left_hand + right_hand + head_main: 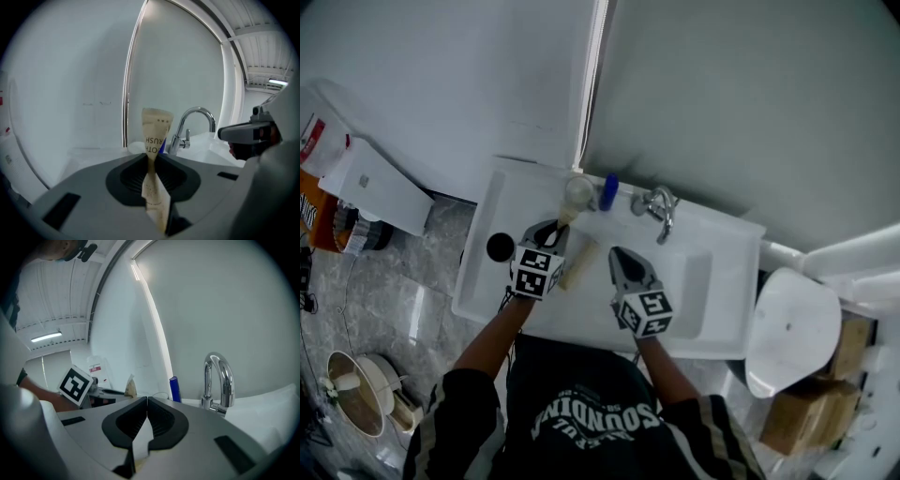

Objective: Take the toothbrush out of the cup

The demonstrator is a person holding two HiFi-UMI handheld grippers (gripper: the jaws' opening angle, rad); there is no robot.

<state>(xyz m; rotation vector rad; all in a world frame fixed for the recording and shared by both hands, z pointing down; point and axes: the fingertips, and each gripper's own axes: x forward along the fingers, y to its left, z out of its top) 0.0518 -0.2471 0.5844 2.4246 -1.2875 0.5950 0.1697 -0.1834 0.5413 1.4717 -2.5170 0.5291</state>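
Observation:
My left gripper [547, 232] is shut on a toothbrush in a beige paper wrapper [156, 127]. The wrapper is pinched between the pads and sticks out above and below them. In the head view the wrapped toothbrush [578, 266] slants over the sink, its upper end close to the pale cup [578, 192] on the back ledge. I cannot tell whether it touches the cup. My right gripper [624, 265] hovers over the basin to the right, its jaws together with nothing gripped [146, 399]. The left gripper's marker cube [75, 384] shows at the left of the right gripper view.
A chrome faucet [659, 209] stands at the back of the white sink [727, 281], with a blue item [608, 191] beside the cup. A black round thing [500, 247] lies in the sink's left part. A white toilet lid [792, 328] is at the right.

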